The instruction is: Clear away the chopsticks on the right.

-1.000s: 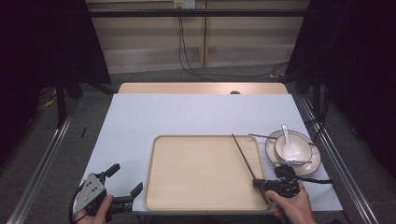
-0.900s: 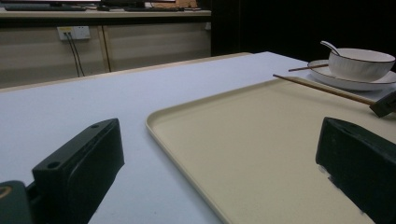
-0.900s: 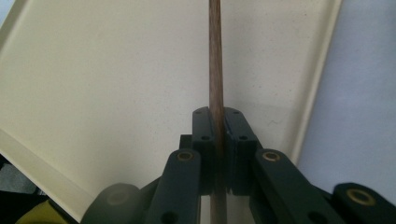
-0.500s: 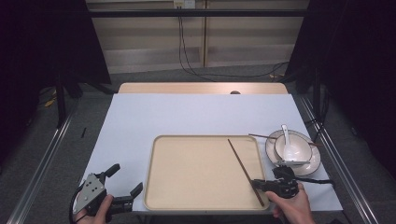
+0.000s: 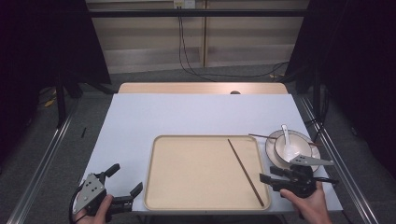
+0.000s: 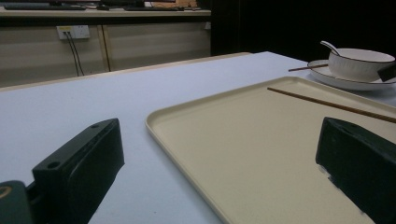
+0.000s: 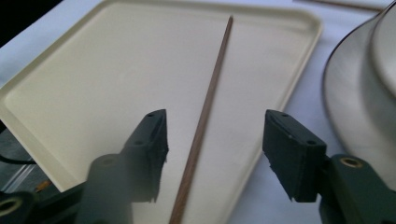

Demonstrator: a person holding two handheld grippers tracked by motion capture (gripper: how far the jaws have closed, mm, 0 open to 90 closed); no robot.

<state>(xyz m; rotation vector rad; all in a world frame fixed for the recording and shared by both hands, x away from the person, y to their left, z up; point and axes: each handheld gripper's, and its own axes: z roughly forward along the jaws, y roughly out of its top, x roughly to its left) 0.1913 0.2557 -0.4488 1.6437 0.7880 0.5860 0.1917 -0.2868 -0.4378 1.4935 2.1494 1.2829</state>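
Right tool low at tray corner, jaws wide — chopstick lying free between them. Left tool wide, beside tray's near-left edge — nothing held.

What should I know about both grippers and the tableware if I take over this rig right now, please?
Right gripper: open, at the tray's near right corner; in its own view its jaws stand either side of the thin brown wooden chopstick without touching it.
Left gripper: open, holding nothing, near the table's front left edge.
The chopstick lies loose on the beige rectangular plastic tray, along its right side.
A second brown chopstick rests across the white plate right of the tray; on that plate stands a white bowl with a white spoon.
Done, apparently: one chopstick on the tray. Possibly left: the second chopstick, bowl and spoon.
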